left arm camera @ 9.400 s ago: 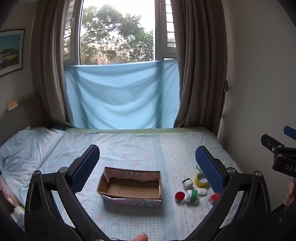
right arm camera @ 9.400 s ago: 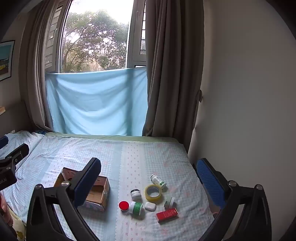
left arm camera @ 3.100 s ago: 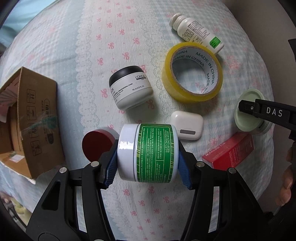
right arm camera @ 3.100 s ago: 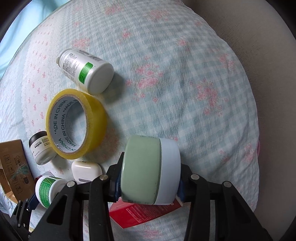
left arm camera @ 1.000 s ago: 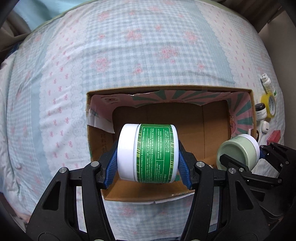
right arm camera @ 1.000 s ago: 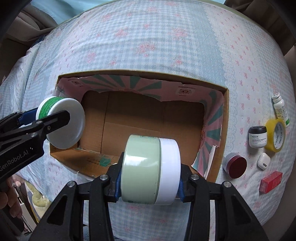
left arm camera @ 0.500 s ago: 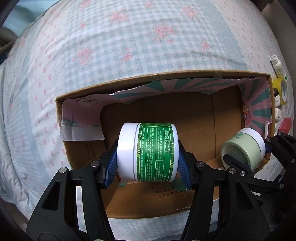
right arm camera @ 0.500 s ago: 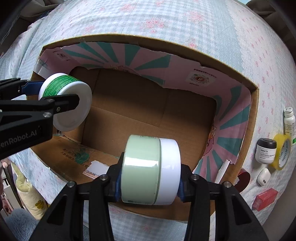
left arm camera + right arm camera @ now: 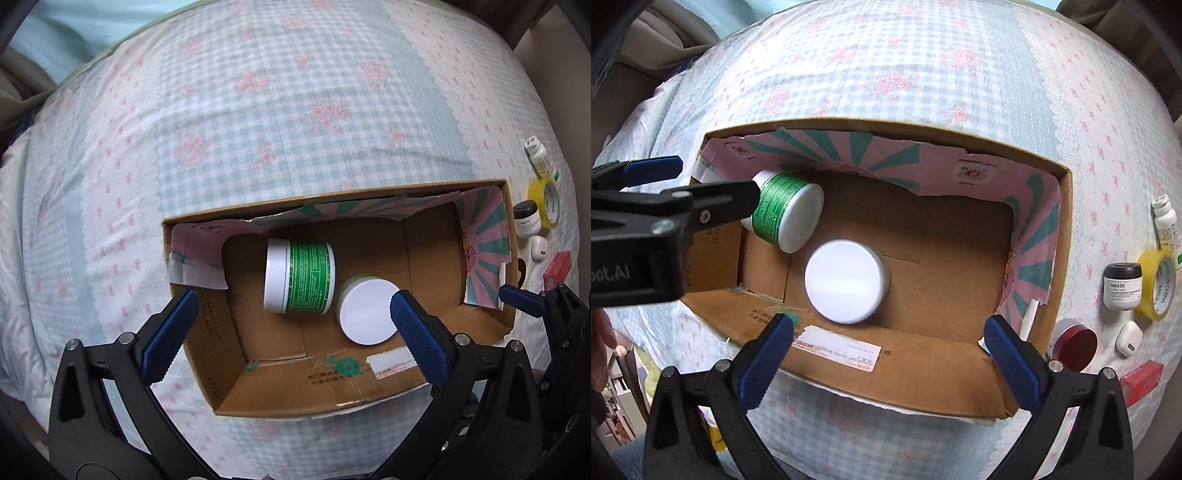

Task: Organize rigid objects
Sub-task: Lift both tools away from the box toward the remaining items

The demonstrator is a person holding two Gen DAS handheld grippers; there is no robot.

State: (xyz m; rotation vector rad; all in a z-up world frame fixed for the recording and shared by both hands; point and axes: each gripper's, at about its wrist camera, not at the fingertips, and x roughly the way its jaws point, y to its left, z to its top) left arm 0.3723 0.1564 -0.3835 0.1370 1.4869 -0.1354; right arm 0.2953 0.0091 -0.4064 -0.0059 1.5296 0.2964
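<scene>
Both jaws opening, nothing between them: left gripper (image 9: 291,325), right gripper (image 9: 888,347) released. Green-labelled white plastic jar (image 9: 300,276), pale-green white-lidded jar (image 9: 846,281) lie in brown cardboard box (image 9: 923,373). Lift straight up, clear box walls.

The green-labelled jar (image 9: 301,281) lies on its side on the floor of the cardboard box (image 9: 321,400), white lid facing left in the left wrist view. Just beside it the pale green jar (image 9: 847,281) sits white face up. Out on the bed, right of the box: white bottle (image 9: 1164,223), yellow tape roll (image 9: 1158,288), black-lidded jar (image 9: 1123,286), white case (image 9: 1129,338), red lid (image 9: 1075,349), red carton (image 9: 1141,382).
</scene>
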